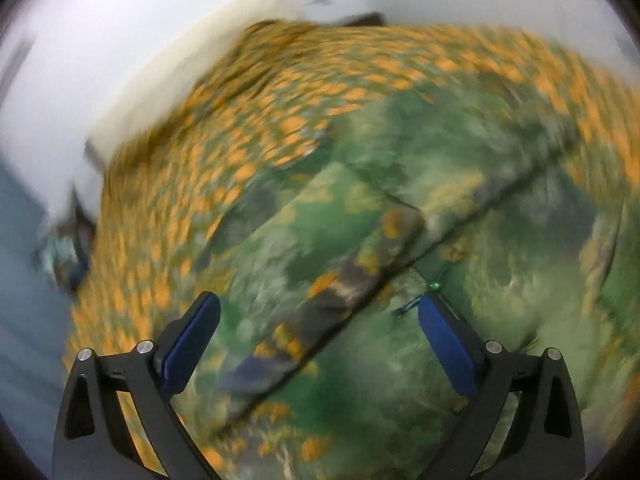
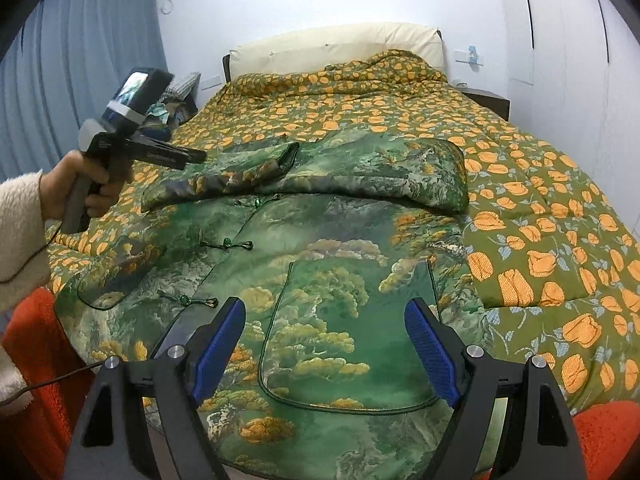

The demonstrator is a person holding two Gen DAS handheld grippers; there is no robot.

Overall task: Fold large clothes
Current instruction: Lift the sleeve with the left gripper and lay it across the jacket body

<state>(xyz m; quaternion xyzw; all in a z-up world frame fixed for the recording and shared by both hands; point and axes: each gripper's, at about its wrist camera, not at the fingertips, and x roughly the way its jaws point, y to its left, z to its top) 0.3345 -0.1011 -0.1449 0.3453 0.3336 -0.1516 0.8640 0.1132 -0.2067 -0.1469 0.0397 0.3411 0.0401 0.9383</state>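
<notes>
A large green padded jacket (image 2: 332,236) with a landscape print lies spread on the bed, front up, with knot buttons down its middle and both sleeves folded across its top. My right gripper (image 2: 325,308) is open and empty, hovering over the jacket's lower pocket. My left gripper (image 1: 318,304) is open and empty above the jacket (image 1: 360,220); that view is blurred by motion. In the right wrist view the left gripper (image 2: 198,157) is held in a hand over the jacket's left sleeve (image 2: 224,176).
The bed is covered by a quilt (image 2: 540,216) with orange flowers. A cream headboard (image 2: 336,48) stands at the far end. Blue curtains (image 2: 80,72) hang at left. An orange-red blanket (image 2: 36,360) lies at the near corners. A dark nightstand (image 2: 490,100) is at right.
</notes>
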